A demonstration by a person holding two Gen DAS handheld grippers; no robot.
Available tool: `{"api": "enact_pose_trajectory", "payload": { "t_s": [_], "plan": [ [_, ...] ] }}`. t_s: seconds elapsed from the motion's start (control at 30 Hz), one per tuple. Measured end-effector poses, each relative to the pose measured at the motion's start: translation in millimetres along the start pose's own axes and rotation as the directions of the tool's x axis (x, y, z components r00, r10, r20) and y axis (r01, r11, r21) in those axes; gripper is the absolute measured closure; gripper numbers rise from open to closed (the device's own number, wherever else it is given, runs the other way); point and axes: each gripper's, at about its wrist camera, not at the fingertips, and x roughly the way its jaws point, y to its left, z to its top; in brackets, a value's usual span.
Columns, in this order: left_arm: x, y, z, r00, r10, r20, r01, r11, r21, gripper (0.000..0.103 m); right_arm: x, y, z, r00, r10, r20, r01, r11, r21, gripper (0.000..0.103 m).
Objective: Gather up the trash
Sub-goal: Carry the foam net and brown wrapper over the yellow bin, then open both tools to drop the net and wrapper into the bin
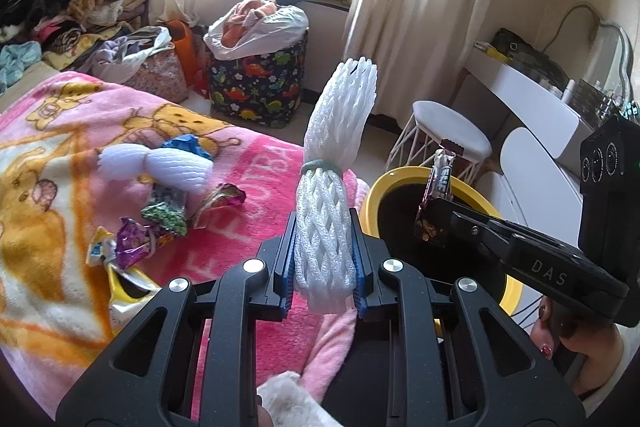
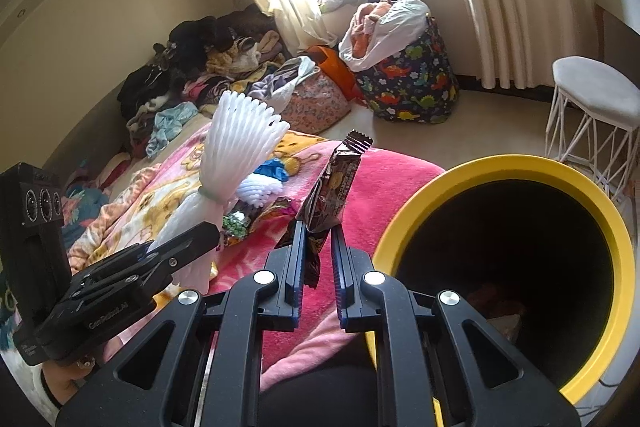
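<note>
A: Pink blanket point(image 1: 248, 227) with the cartoon bear print covers the bed under both your tools, and bright window light washes out the curtains behind. What is your left gripper point(image 1: 324, 267) doing?

B: You have it clenched on a white foam fruit net point(image 1: 332, 187), the blue pads pressing its lower half from both sides. The net stands upright, cinched in the middle by a greenish band, and flares open at the top.

A: And your right gripper point(image 2: 318, 259)?

B: You are grasping a dark brown snack wrapper point(image 2: 334, 187) by its lower end. It stands nearly upright, crimped edge at the top. From the left wrist camera it hangs over the dark mouth of the yellow-rimmed bin point(image 1: 400, 175); from the right wrist camera the bin point(image 2: 500, 165) sits just to the right of your fingers.

A: What lies further out?

B: More trash stays on the blanket to your left: another white foam net point(image 1: 176, 167) touching a crumpled blue wrapper point(image 1: 188, 145), a green patterned wrapper point(image 1: 166, 213), a purple foil one point(image 1: 132, 243), and a yellow packet point(image 1: 124, 287) at the blanket's edge.

A: Beyond the bed?

B: You can see a dinosaur-print basket point(image 1: 256, 83) holding a stuffed white bag, a white stool point(image 1: 452, 131), and clothes heaped along the wall.
</note>
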Motion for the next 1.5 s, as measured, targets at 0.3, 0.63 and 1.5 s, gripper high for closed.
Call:
{"api": "enact_pose_trajectory", "payload": {
  "t_s": [0.3,0.63,1.5],
  "plan": [
    [4,-18,-2,1.000,-0.023,-0.010,0.023,0.999,0.035,0.087,-11,-15,-4,1.000,-0.020,0.016,0.020,0.999,0.038,0.091],
    [10,-38,-4,0.999,-0.046,-0.022,0.048,0.996,0.071,0.087,-22,-32,-9,0.998,-0.049,0.033,0.046,0.995,0.089,0.091],
    [45,-86,-15,0.990,-0.094,-0.101,0.109,0.982,0.156,0.087,-31,-90,-27,0.990,-0.142,0.007,0.136,0.960,0.245,0.091]
  ]
}}
